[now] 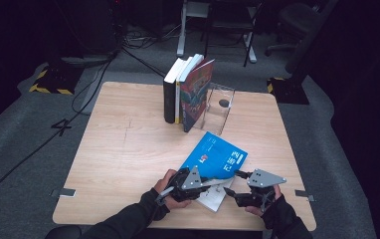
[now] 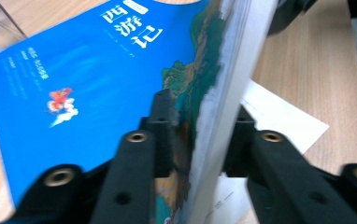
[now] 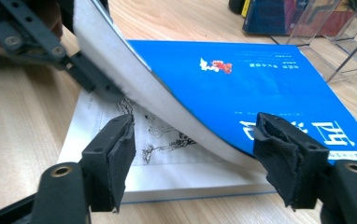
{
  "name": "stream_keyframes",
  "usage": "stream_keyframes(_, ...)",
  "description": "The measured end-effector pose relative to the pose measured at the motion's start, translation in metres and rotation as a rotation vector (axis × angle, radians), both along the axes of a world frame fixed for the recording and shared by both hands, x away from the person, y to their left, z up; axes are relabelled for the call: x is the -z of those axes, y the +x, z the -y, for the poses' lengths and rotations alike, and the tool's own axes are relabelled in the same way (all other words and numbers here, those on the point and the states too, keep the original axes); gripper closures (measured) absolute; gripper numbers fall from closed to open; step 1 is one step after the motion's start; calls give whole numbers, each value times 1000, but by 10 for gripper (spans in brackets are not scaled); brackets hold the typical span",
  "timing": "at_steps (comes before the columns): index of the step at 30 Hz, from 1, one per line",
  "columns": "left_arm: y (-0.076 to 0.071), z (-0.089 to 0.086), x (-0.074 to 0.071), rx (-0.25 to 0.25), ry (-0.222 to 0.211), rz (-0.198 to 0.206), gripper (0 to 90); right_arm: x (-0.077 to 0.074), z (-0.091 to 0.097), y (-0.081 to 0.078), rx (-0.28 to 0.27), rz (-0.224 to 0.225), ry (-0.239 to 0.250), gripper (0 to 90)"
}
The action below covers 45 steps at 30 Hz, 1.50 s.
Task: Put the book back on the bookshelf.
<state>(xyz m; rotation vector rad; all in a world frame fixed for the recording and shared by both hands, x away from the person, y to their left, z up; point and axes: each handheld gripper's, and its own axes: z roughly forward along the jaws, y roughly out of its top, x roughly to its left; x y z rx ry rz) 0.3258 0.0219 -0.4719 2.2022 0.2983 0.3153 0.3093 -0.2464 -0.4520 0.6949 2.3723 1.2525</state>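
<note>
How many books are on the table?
4. Three stand upright at the far edge against a clear bookend: a black book, a white book and a colourful book. A blue book lies near the grippers, partly opened. None looks hidden.

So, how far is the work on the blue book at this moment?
Done: the left hand-held gripper has closed on the blue book, clamping the front cover and a thick block of pages, and lifted them off the printed page below. In hand: the book is half open on the table. The right hand-held gripper waits open at the near edge. Left: finishing the opening; three books stand by the clear bookend.
</note>
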Motion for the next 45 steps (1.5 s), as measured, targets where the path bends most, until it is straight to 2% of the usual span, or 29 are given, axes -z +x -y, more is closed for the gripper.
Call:
stream_keyframes(3, 3, -5, -3, 12, 2, -6, 769, -4, 5, 0, -3, 18, 21, 305)
stream_keyframes(7, 7, -20, -6, 52, -5, -26, 775, -6, -3, 3, -41, 39, 6, 301)
stream_keyframes(10, 11, -35, -9, 65, -15, -50, 773, 0, -12, 11, -79, 26, -22, 303)
stream_keyframes(13, 13, -49, -11, 73, -24, -64, 771, 9, -21, 22, -88, 8, -51, 311)
stream_keyframes(17, 14, -70, -14, 80, -12, -76, 763, 19, -29, 35, -76, 25, -102, 382)
stream_keyframes(18, 13, -77, -14, 77, -5, -80, 763, 20, -30, 38, -74, 31, -111, 385)
stream_keyframes(20, 13, -86, -14, 67, -7, -88, 762, 22, -30, 42, -95, 19, -100, 438)
stream_keyframes(22, 13, -96, -15, 50, -7, -88, 756, 21, -29, 44, -108, 8, -75, 471)
stream_keyframes(24, 13, -103, -14, 24, -13, -92, 735, 19, -29, 44, -139, 2, -53, 546)
stream_keyframes(27, 12, -110, -14, -32, -1, -74, 683, 15, -37, 41, -172, 32, -75, 640)
stream_keyframes(30, 11, -117, -12, -87, -6, -61, 621, 11, -45, 38, -183, 57, -99, 681)
stream_keyframes(34, 6, -116, -15, -124, -16, -16, 620, 6, -51, 34, -175, 72, -108, 707)
stream_keyframes(37, 2, -109, -18, -109, -24, -8, 585, 4, -53, 33, -172, 69, -113, 713)
stream_keyframes(45, 0, -86, -21, -98, -5, 6, 533, -2, -63, 25, -181, 76, -154, 735)
